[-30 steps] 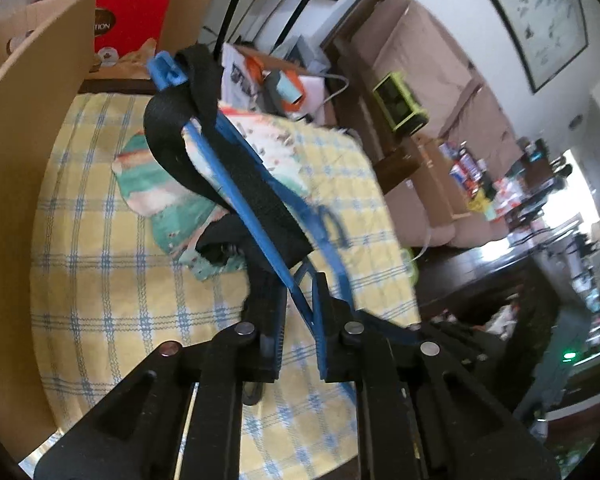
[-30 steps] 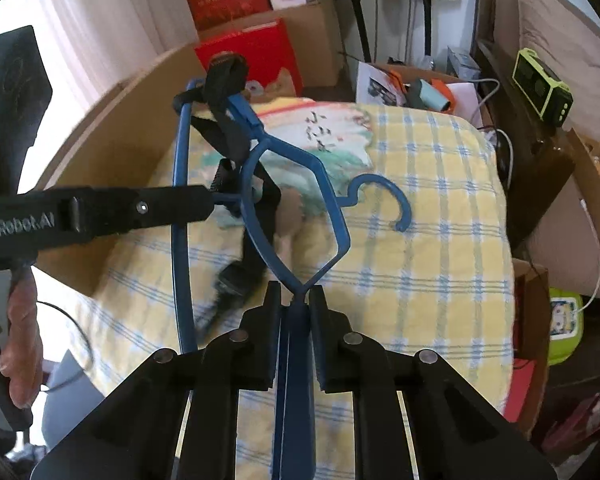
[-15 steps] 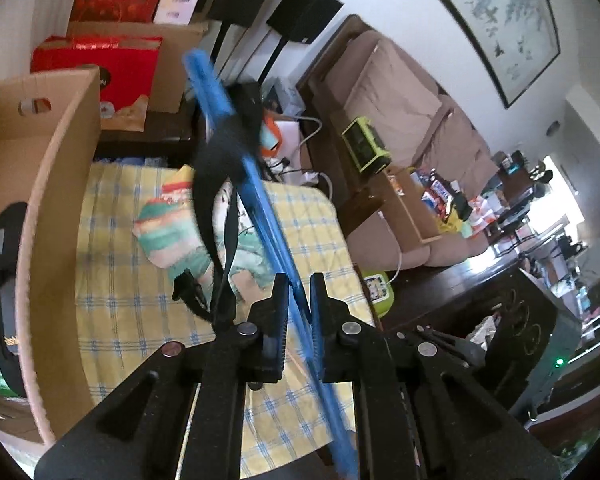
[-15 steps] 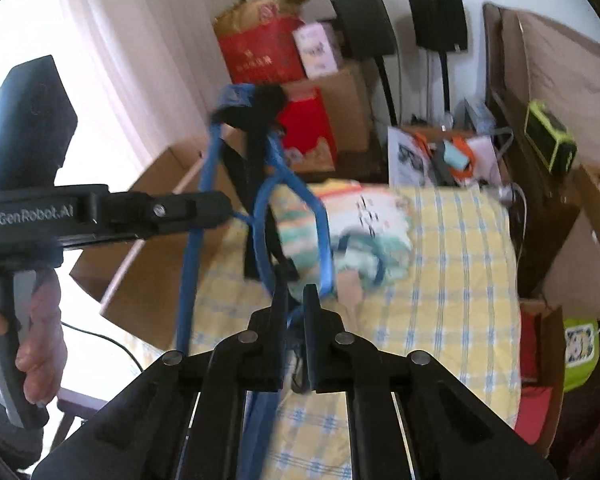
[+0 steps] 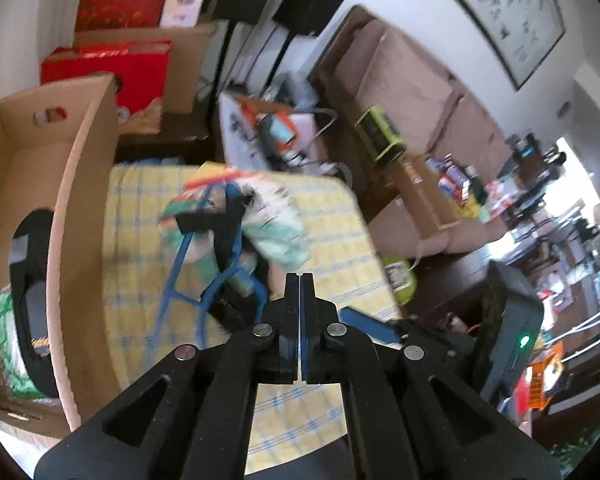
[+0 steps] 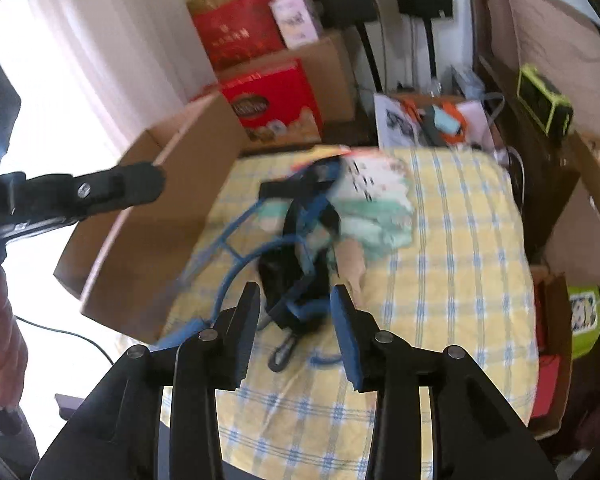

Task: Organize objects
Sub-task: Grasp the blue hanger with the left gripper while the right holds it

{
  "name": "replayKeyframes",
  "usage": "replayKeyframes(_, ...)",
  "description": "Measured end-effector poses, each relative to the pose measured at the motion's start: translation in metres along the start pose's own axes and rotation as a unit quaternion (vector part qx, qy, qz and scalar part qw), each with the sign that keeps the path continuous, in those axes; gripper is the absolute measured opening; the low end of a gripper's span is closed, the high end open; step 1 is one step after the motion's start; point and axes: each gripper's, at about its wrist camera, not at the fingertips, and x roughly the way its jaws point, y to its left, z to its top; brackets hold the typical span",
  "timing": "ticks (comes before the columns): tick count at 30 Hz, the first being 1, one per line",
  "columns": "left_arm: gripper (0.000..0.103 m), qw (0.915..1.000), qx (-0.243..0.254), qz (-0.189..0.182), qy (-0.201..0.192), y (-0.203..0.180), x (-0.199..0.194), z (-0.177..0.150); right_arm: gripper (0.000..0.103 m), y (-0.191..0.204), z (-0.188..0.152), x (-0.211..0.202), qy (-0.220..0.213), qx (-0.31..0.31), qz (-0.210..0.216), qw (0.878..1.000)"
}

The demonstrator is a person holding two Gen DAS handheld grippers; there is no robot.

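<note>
- Yellow checked cloth (image 6: pixel 452 240) covers table; cardboard box (image 6: pixel 172 216) at left.
- Right gripper (image 6: pixel 296 312) spread wide; blue hanger (image 6: pixel 236 256) with black strap (image 6: pixel 296 276) lies just ahead.
- Left gripper (image 5: pixel 300 300) pressed closed, nothing between.

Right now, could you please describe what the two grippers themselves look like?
Both the left gripper and right gripper are matte black plastic, with triangular cut-outs in the linkage arms, silver round pivot bolts and blue fingertip pads. The left one's handle is black too, held in a bare hand.
</note>
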Motion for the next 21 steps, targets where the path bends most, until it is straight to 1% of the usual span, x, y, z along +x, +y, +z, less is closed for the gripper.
replayKeyframes(2,0.001,0.9999,0.001,0.013,0.009,0.007,0.006,-0.004,0.038,-0.006,-0.005,0.006,0.008,0.004,-0.012,1.0)
replayKeyframes(3,0.005,0.9998,-0.001,0.014,0.013,0.01,0.007,-0.006,0.039,-0.008,-0.007,0.009,0.011,0.004,-0.017,1.0)
replayKeyframes(4,0.008,0.9997,-0.005,0.016,0.018,0.014,0.009,-0.007,0.042,-0.011,-0.009,0.01,0.014,0.004,-0.021,1.0)
replayKeyframes(5,0.018,0.9996,-0.008,0.017,0.022,0.018,0.012,-0.008,0.047,-0.012,-0.01,0.012,0.016,0.003,-0.024,1.0)
replayKeyframes(6,0.029,0.9995,-0.01,0.017,0.024,0.021,0.014,-0.01,0.05,-0.013,-0.011,0.015,0.02,0.001,-0.031,0.999)
replayKeyframes(7,0.034,0.9994,-0.014,0.016,0.027,0.024,0.017,-0.013,0.054,-0.014,-0.012,0.018,0.023,-0.002,-0.041,0.999)
replayKeyframes(8,0.04,0.9992,-0.018,0.015,0.031,0.027,0.02,-0.016,0.055,-0.015,-0.013,0.02,0.026,-0.006,-0.055,0.998)
replayKeyframes(9,0.043,0.999,-0.021,0.016,0.037,0.03,0.025,-0.02,0.055,-0.016,-0.014,0.023,0.029,-0.009,-0.072,0.997)
replayKeyframes(11,0.045,0.9981,-0.019,0.022,0.055,0.034,0.04,-0.029,0.055,-0.021,-0.016,0.03,0.037,-0.005,-0.082,0.996)
replayKeyframes(14,0.045,0.996,-0.02,0.035,0.08,0.038,0.061,-0.04,0.055,-0.032,-0.021,0.04,0.052,0.016,-0.073,0.996)
replayKeyframes(18,0.045,0.9939,-0.016,0.053,0.096,0.042,0.081,-0.052,0.054,-0.04,-0.027,0.049,0.062,0.035,-0.063,0.995)
replayKeyframes(20,0.045,0.9933,-0.011,0.067,0.093,0.044,0.087,-0.055,0.041,-0.043,-0.027,0.049,0.059,0.042,-0.06,0.996)
replayKeyframes(21,0.045,0.993,-0.009,0.074,0.091,0.045,0.089,-0.055,0.038,-0.044,-0.027,0.048,0.057,0.045,-0.057,0.996)
